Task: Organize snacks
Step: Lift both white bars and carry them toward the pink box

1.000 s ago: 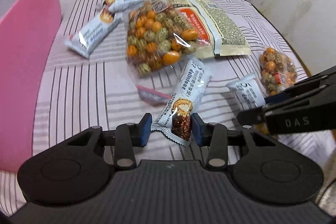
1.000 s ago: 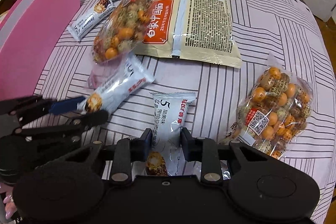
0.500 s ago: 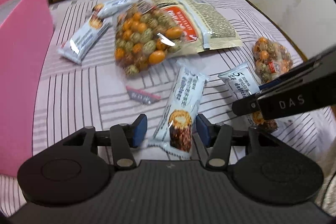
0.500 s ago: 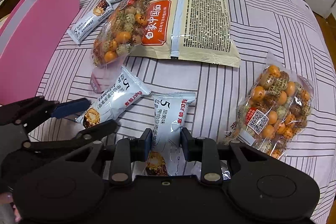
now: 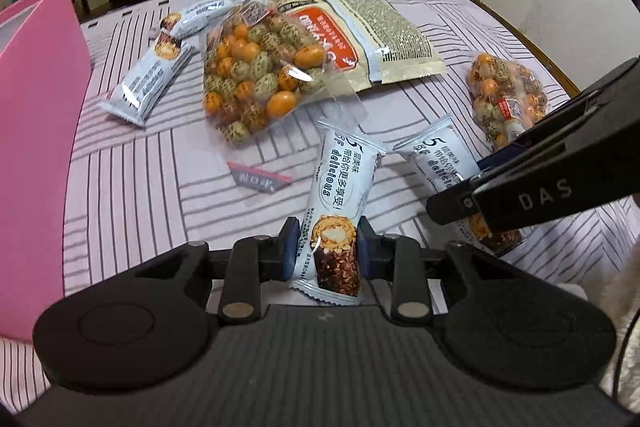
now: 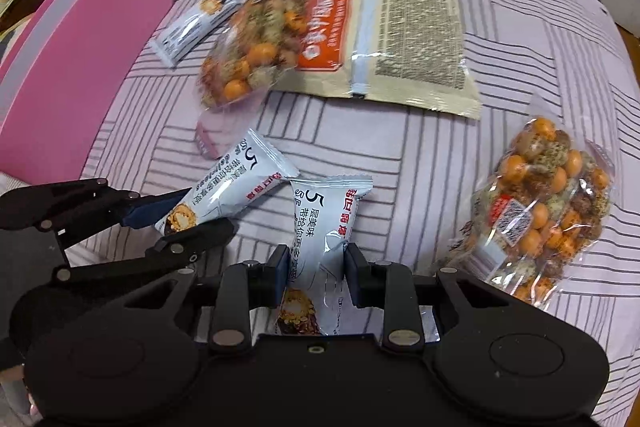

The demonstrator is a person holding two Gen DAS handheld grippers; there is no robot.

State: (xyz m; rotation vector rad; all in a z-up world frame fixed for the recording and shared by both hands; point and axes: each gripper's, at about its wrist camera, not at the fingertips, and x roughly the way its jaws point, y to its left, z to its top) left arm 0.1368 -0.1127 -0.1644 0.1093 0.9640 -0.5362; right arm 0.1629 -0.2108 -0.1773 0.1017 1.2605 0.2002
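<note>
I'm closing my left gripper [image 5: 328, 253] on the wafer bar [image 5: 340, 211] between its pads, after briefly widening the jaws around it.

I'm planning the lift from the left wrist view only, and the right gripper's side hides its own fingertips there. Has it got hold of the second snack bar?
Observer: Yes. The right gripper has a pad pressed on each side of the second snack bar, just above its printed picture end.
Operator: Is the nut bag behind it caught too?
Observer: No. That nut bag lies whole on the cloth, apart from the fingers.
</note>
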